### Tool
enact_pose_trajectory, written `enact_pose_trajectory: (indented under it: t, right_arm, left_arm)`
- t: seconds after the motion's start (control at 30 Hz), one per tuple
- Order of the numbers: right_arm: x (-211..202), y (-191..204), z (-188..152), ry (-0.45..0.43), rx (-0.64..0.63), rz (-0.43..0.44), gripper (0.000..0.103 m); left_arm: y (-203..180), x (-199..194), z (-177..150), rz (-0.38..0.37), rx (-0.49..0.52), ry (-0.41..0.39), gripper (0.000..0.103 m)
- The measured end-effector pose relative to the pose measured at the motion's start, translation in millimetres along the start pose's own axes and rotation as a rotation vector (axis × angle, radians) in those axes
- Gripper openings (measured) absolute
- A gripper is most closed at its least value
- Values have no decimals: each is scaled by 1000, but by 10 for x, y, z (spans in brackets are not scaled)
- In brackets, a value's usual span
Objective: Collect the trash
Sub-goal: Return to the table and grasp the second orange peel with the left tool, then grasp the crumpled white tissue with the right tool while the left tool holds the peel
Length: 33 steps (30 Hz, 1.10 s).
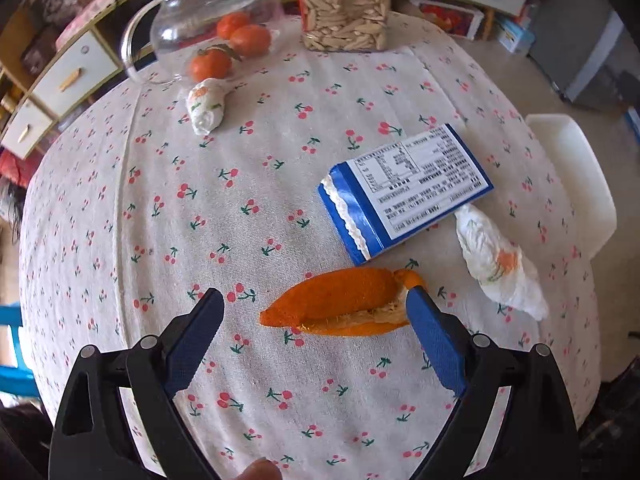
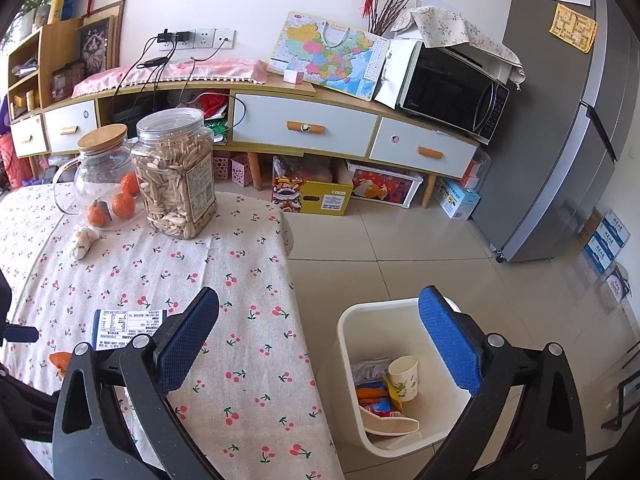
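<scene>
An orange peel [image 1: 340, 304] lies on the cherry-print tablecloth [image 1: 260, 200]. My left gripper [image 1: 314, 300] is open just above it, the peel between the fingers, its right end touching the right finger. A blue-and-white box [image 1: 408, 190] lies behind the peel. Crumpled tissues lie at the right [image 1: 496, 262] and near the glass jar [image 1: 206, 106]. My right gripper [image 2: 318, 308] is open and empty, over the table edge and a white trash bin [image 2: 360, 320] on the floor. The bin holds a paper cup [image 2: 404, 376] and wrappers.
A glass jug [image 1: 208, 20] with three tangerines around it and a jar of seeds [image 1: 344, 4] stand at the table's far side. A cabinet with drawers [image 2: 304, 128], a microwave [image 2: 452, 92] and a fridge [image 2: 560, 120] stand along the walls. Boxes sit on the tiled floor.
</scene>
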State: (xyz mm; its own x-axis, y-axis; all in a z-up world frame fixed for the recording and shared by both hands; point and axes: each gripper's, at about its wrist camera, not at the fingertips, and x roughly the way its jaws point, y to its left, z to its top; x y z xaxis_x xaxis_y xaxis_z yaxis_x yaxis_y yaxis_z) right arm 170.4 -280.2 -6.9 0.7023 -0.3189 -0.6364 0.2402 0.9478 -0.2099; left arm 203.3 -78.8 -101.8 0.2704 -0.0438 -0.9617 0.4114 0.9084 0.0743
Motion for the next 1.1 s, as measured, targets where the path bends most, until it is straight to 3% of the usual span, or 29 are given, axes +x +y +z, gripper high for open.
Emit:
enact_pose_trajectory:
  t: [0.13, 0.3, 0.37, 0.53, 0.7, 0.8, 0.97, 1.1]
  right_arm:
    - [53, -21, -20, 19, 6, -6, 96]
    - [183, -19, -36, 76, 25, 38, 96]
    - [250, -3, -55, 109, 28, 65, 96]
    - [344, 155, -134, 188, -12, 166, 96]
    - [318, 466, -290, 250, -159, 291, 96]
    - [296, 670, -404, 287, -233, 349, 96]
    - [345, 947, -545, 340, -300, 392, 95]
    - [422, 1079, -661, 411, -317, 454, 60]
  left_arm:
    - [-182, 59, -13, 5, 218, 23, 90]
    - [-276, 164, 9, -35, 264, 40, 88]
    - [-312, 182, -57, -71, 271, 46, 79]
    - [-379, 41, -250, -111, 250, 15, 31]
    - [-241, -107, -626, -103, 148, -2, 23]
    - [-16, -198, -826, -91, 17, -7, 22]
    - [479, -405, -1023, -101, -228, -85, 22]
    - [771, -481, -1008, -125, -338, -122, 23]
